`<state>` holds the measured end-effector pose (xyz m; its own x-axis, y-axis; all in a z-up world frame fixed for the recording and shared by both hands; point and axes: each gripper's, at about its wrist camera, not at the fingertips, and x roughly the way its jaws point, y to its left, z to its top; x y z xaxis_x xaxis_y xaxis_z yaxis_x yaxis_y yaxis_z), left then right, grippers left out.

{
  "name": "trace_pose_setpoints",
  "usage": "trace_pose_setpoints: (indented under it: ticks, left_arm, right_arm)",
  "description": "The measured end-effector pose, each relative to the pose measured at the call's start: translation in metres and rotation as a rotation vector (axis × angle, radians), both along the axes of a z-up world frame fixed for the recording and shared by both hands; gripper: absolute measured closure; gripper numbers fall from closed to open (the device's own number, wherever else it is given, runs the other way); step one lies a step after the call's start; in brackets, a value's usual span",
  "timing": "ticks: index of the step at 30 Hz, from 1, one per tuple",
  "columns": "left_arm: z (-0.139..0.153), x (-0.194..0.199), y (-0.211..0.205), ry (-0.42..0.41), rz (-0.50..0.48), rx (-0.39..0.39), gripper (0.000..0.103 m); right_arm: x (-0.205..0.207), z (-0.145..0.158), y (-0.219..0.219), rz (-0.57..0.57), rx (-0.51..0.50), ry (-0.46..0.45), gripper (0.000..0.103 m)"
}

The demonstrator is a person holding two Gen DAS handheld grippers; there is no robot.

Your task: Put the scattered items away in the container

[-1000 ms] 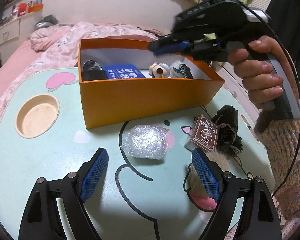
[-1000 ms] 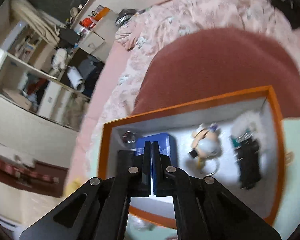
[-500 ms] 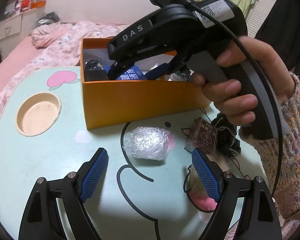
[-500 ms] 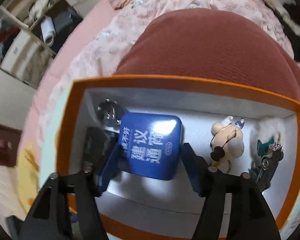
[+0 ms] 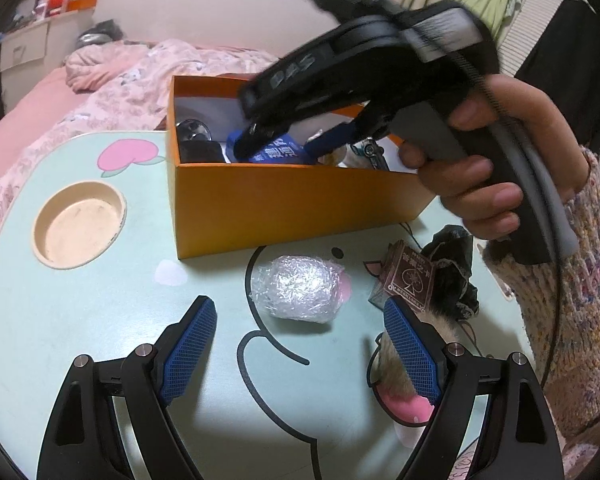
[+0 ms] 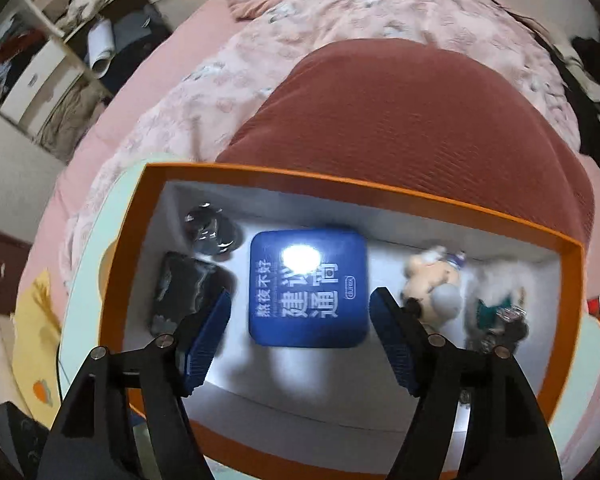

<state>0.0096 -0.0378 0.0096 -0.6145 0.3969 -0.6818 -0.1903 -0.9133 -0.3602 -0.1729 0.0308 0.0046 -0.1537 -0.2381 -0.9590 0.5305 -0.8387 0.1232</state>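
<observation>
An orange box (image 5: 292, 208) stands at the back of the mint table (image 5: 80, 320). My right gripper (image 5: 288, 146), held by a hand (image 5: 500, 160), points down into it. In the right wrist view this gripper (image 6: 300, 300) is open, its pads either side of a blue tin (image 6: 308, 292) without pressing on it. The box (image 6: 132, 264) also holds a figurine (image 6: 432, 280), a black case (image 6: 180, 292), a shiny round thing (image 6: 210, 228) and a toy car (image 6: 496, 316). My left gripper (image 5: 298, 312) hovers open over the table, just short of a plastic-wrapped ball (image 5: 300, 288).
A brown card box (image 5: 410, 280), a crumpled black item (image 5: 456, 268) and a furry piece (image 5: 392, 360) lie at the table's right. A round cup recess (image 5: 80, 224) sits at the left. A red cushion (image 6: 420, 120) and pink bedding (image 5: 140, 80) lie behind the box.
My right gripper has swung left and tipped down into the box, and its jaws went from shut to open over the blue tin. The left gripper has stayed put.
</observation>
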Motion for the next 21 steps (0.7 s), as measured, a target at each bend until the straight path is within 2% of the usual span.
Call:
trace_pose_setpoints:
  ticks: [3, 6, 7, 8, 10, 12, 14, 19, 21]
  left_arm:
    - [-0.001, 0.0, -0.002, -0.001, 0.005, 0.008, 0.017]
    - [-0.001, -0.001, -0.003, -0.002, 0.007, 0.011, 0.017]
    - [-0.001, -0.001, -0.003, -0.001, 0.007, 0.011, 0.017]
    - [-0.001, -0.001, -0.003, 0.0, 0.007, 0.011, 0.017]
    - [-0.002, 0.0, -0.003, 0.0, 0.008, 0.011, 0.017]
    - [-0.002, -0.001, -0.003, -0.001, 0.009, 0.012, 0.017]
    - [-0.003, -0.001, -0.004, -0.001, 0.011, 0.014, 0.017]
    - [-0.001, 0.0, -0.009, 0.008, 0.02, 0.037, 0.017]
    - [0.001, 0.001, -0.011, 0.017, 0.025, 0.053, 0.017]
  right_arm:
    - [-0.006, -0.013, -0.004, -0.026, 0.062, -0.007, 0.028]
    - [-0.002, -0.015, -0.015, 0.022, 0.125, 0.056, 0.028]
    - [-0.001, -0.015, -0.017, 0.034, 0.129, 0.064, 0.028]
    - [0.0, -0.013, -0.016, 0.041, 0.119, 0.065, 0.036]
    - [-0.002, -0.011, -0.011, 0.03, 0.083, 0.05, 0.036]
    - [-0.006, -0.008, 0.001, -0.009, 0.017, 0.033, 0.036]
    - [-0.006, 0.002, 0.017, -0.052, -0.09, 0.035, 0.036]
    - [0.018, 0.068, 0.077, -0.082, -0.431, 0.146, 0.036]
    - [0.036, 0.09, 0.101, -0.078, -0.51, 0.193, 0.036]
